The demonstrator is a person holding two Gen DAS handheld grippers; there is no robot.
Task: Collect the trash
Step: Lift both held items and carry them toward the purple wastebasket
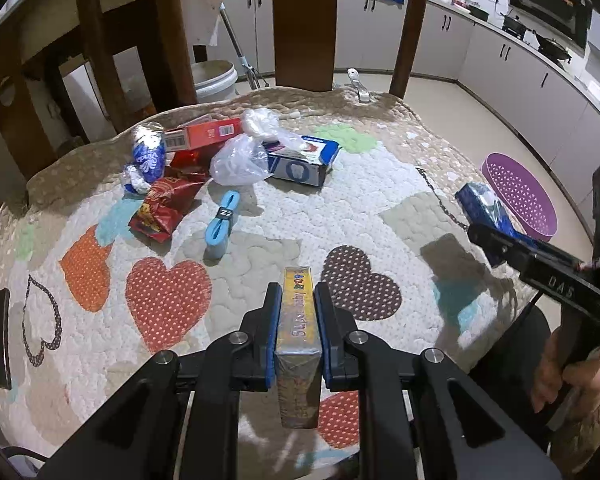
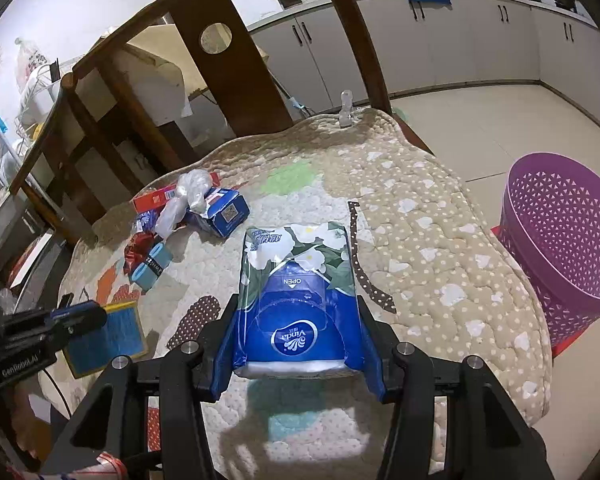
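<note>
My left gripper (image 1: 297, 296) is shut on a thin yellow and silver box (image 1: 298, 332), held edge-up above the quilted table cover (image 1: 260, 240). My right gripper (image 2: 298, 308) is shut on a blue Vinda tissue pack (image 2: 296, 292) with white flowers, held flat over the cover; in the left wrist view that pack (image 1: 486, 206) hangs at the right edge of the table. The left gripper's box (image 2: 104, 338) appears at the lower left of the right wrist view. A purple mesh basket (image 2: 566, 256) (image 1: 520, 196) stands on the floor to the right of the table.
A pile of litter lies at the table's far left: a red snack bag (image 1: 164, 208), a blue wrapper (image 1: 148, 156), a red carton (image 1: 204, 136), a clear plastic bag (image 1: 240, 160), a blue box (image 1: 304, 160) and a light blue strip (image 1: 220, 224). A wooden chair back (image 1: 304, 24) rises behind.
</note>
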